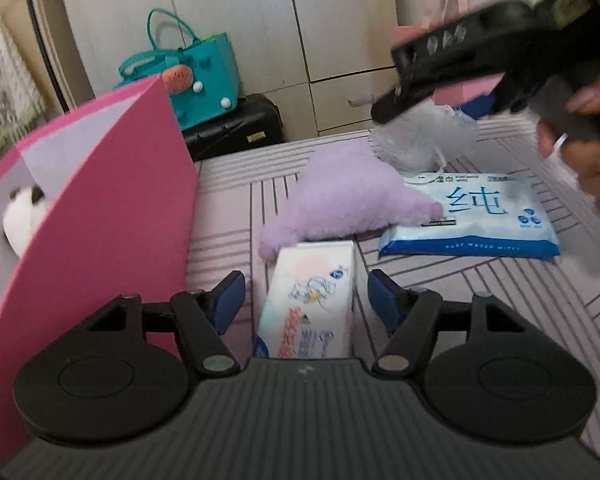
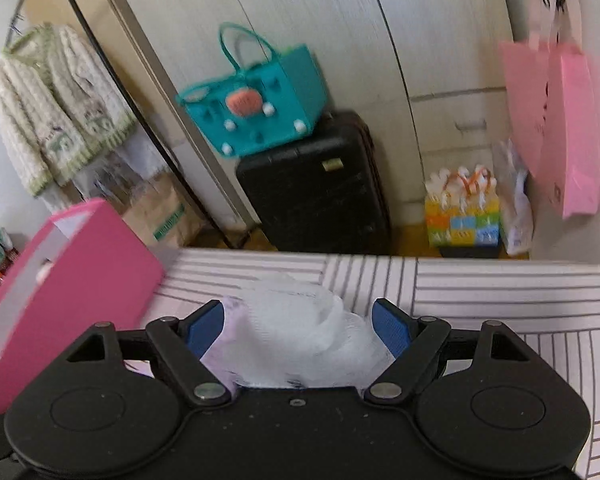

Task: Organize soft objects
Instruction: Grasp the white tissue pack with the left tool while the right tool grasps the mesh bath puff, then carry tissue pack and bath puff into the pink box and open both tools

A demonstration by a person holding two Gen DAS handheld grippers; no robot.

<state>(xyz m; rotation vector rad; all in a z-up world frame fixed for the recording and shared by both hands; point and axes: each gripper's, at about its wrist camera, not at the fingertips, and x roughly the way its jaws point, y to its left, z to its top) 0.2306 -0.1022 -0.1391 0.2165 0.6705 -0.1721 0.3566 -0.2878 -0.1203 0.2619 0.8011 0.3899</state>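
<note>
My left gripper [image 1: 306, 300] is open, its blue pads on either side of a white tissue pack [image 1: 312, 308] standing on the striped table, not touching it. Behind the pack lies a purple plush toy [image 1: 348, 196], then a blue-and-white wet-wipes pack [image 1: 484, 216] and a white mesh bath sponge [image 1: 424, 140]. My right gripper [image 2: 298, 326] is open around that sponge [image 2: 296, 336], pads apart from it; it also shows in the left wrist view [image 1: 440, 76], held by a hand above the sponge. A pink box [image 1: 100, 208] stands at left with a white plush [image 1: 24, 216] inside.
The striped table [image 2: 500, 288] ends at a far edge. Beyond it stand a black suitcase [image 2: 316, 184] with a teal bag [image 2: 260, 104] on top, and a colourful pack [image 2: 464, 216] on the floor. A pink bag [image 2: 560, 128] hangs at right.
</note>
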